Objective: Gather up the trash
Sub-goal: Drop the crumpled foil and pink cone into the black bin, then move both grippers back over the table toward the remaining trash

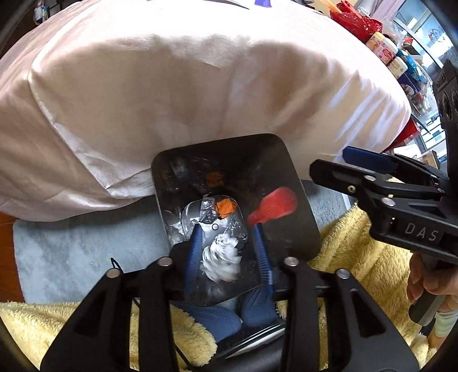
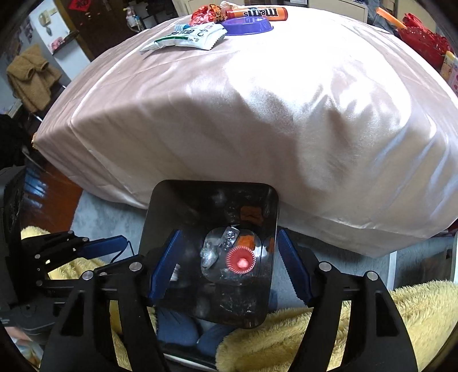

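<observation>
A black bin [image 1: 300,217] [image 2: 160,217] stands on the floor against the pink-covered table [image 1: 171,85] [image 2: 257,114]. Inside lie foil scraps [image 1: 209,213] [image 2: 210,254] and orange wrappers [image 1: 226,209]. A blurred white tissue wad [image 1: 221,260] is between the fingers of my left gripper [image 1: 227,251], over the bin, with a gap to each pad. A blurred red cupcake liner [image 1: 273,204] [image 2: 241,260] is in the air over the bin. My right gripper [image 2: 229,266] [image 1: 343,163] is open and empty above the bin. On the table's far side lie a white-green wrapper [image 2: 189,37], a red foil wrapper [image 2: 201,14] and an M&M's tube [image 2: 257,13].
A purple bowl [image 2: 247,25] sits on the table near the wrappers. Red baskets [image 2: 423,43] and jars [image 1: 385,50] crowd the right side. A yellow fluffy blanket [image 1: 357,257] [image 2: 415,329] and blue slippers [image 1: 252,306] lie just below the bin. A grey rug [image 1: 71,243] covers the floor.
</observation>
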Available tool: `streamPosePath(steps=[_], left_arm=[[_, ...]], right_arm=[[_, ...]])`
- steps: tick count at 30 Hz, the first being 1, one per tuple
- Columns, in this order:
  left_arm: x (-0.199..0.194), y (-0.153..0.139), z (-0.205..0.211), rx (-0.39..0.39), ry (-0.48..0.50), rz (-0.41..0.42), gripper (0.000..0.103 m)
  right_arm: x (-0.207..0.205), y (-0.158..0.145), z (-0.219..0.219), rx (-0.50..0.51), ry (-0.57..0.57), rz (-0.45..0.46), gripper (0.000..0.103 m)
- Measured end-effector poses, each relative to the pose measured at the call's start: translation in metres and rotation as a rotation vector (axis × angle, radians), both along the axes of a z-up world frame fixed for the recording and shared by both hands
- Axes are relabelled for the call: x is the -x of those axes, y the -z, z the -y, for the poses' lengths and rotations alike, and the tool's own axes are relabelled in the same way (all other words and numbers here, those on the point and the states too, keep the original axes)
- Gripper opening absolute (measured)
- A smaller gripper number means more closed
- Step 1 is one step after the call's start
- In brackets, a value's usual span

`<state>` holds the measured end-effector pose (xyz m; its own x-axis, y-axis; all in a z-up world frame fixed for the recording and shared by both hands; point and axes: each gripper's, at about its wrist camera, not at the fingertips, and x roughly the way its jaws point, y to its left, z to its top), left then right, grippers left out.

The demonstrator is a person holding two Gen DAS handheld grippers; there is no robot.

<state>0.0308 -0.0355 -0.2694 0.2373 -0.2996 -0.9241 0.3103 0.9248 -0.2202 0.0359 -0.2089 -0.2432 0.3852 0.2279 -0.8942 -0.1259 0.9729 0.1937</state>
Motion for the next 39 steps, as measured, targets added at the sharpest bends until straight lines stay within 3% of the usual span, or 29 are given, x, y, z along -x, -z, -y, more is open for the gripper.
streamPosePath(steps=[3, 8, 11, 25, 33, 39], left_arm=[[-0.001, -0.003, -0.005, -0.018, -0.015, 0.009, 0.050], [-0.004, -0.016, -0.020, -0.073, -0.052, 0.056, 0.085], [-0.007, -0.031, -0.029, -0.090, -0.077, 0.092, 0.093], [-0.035, -0.088, -0.049, -0.058, -0.119, 0.211, 0.095], [-0.067, -0.101, -0.043, -0.050, -0.109, 0.230, 0.095], [-0.089, -0.100, -0.036, -0.026, -0.096, 0.217, 0.095]], right_arm=[[0.000, 0.000, 0.004, -0.005, 0.017, -0.002, 0.070], [-0.002, -0.009, 0.021, -0.029, 0.058, 0.015, 0.079], [-0.004, -0.019, 0.033, -0.052, 0.090, 0.037, 0.086], [-0.043, -0.076, 0.053, -0.022, 0.111, 0.161, 0.090], [-0.090, -0.079, 0.046, 0.035, 0.096, 0.193, 0.090], [-0.127, -0.061, 0.034, 0.172, 0.070, 0.192, 0.090]])
